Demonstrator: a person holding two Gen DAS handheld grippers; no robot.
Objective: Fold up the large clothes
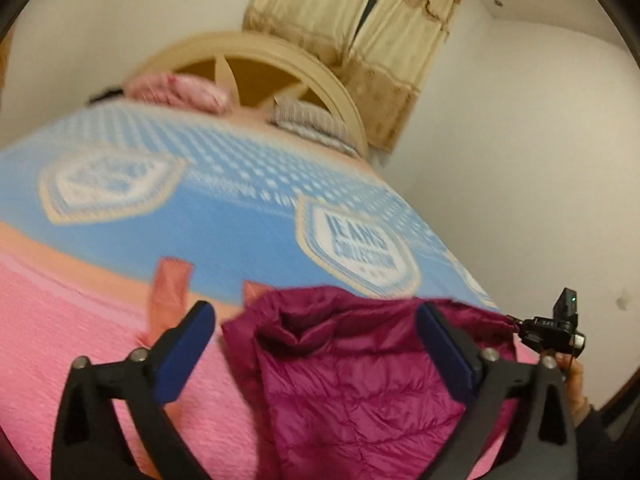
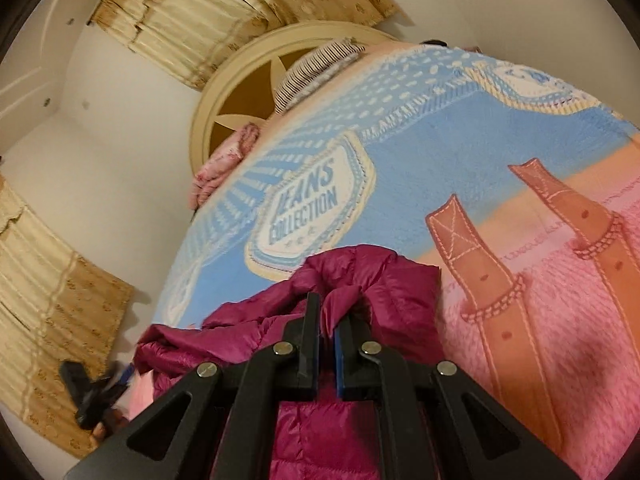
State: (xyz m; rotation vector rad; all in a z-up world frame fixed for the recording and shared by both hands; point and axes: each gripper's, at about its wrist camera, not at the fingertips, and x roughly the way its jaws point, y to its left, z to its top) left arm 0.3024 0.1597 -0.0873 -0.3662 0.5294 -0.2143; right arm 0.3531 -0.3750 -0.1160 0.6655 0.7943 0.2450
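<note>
Your right gripper (image 2: 328,320) is clenched on the magenta down jacket (image 2: 372,280), bunched on the bedspread (image 2: 440,136); your left gripper (image 1: 316,344) gapes empty just above it. Folding looks barely begun.

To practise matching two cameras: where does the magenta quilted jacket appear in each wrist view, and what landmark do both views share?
Left wrist view: magenta quilted jacket at bottom centre-right, lying on the bed.
Right wrist view: jacket at bottom centre, pinched by the right gripper.
Shared landmark: the "JEANS COLLECTION" badge on the bedspread, just beyond the jacket.
</note>
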